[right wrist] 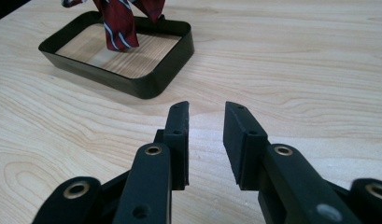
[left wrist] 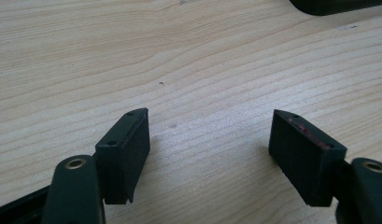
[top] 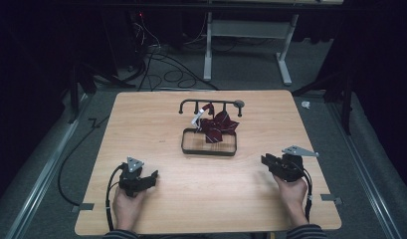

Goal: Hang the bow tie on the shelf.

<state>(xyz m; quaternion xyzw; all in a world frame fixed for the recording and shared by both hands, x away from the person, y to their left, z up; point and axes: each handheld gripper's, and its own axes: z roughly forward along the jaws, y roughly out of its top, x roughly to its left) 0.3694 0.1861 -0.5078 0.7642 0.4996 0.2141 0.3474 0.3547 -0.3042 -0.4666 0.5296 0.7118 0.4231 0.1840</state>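
A dark red striped cloth (top: 218,127) hangs from a black hook rack (top: 211,103) at the table's middle. Its lower end reaches into a black rectangular tray (top: 208,152). In the right gripper view the cloth (right wrist: 116,23) dangles above the tray (right wrist: 146,84) at upper left. My left gripper (top: 152,178) rests low on the wood at the front left, its jaws wide apart and empty (left wrist: 209,116). My right gripper (top: 264,160) sits at the front right, aimed toward the tray, jaws (right wrist: 205,109) partly apart with nothing between them.
The wooden table (top: 156,114) has bare wood between both grippers and the tray. Beyond its far edge stand a white table frame (top: 285,55) and loose cables (top: 166,69) on the grey floor. A cable (top: 66,164) trails off the left side.
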